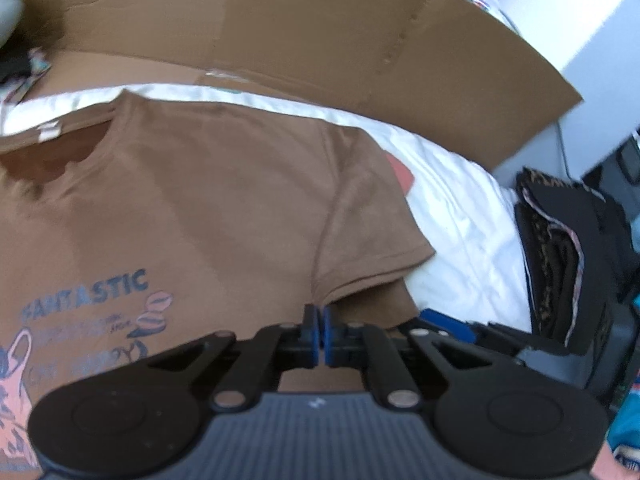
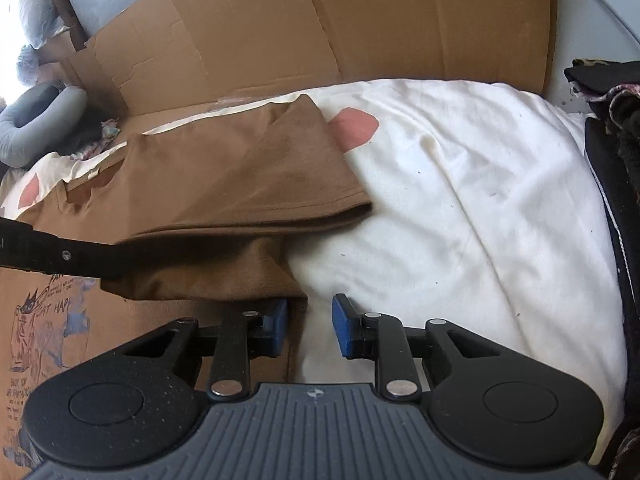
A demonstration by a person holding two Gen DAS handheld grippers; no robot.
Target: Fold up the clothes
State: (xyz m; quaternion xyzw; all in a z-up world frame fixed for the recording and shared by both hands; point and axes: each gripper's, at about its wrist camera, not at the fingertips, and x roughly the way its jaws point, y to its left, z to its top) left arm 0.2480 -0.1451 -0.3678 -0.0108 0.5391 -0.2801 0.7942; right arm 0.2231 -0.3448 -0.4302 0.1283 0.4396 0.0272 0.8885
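One brown tee (image 1: 208,200), part-folded

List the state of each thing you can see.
T-shirt: print side up, side edge pinched and lifted.
Left gripper: shut on T-shirt.
Right gripper: open, astride the T-shirt's edge.
Sheet: spread, wrinkled.
Cardboard: flattened, propped behind.
Dark clothes: stacked.

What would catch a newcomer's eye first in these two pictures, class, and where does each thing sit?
First the brown T-shirt with a blue and pink print, spread on the white sheet, one side already folded over. Behind it stands a big flattened cardboard box, and a stack of dark clothes sits off the sheet's right edge. Up close, the left gripper is shut at the shirt's sleeve seam, while the right gripper straddles the shirt's edge, jaws apart.
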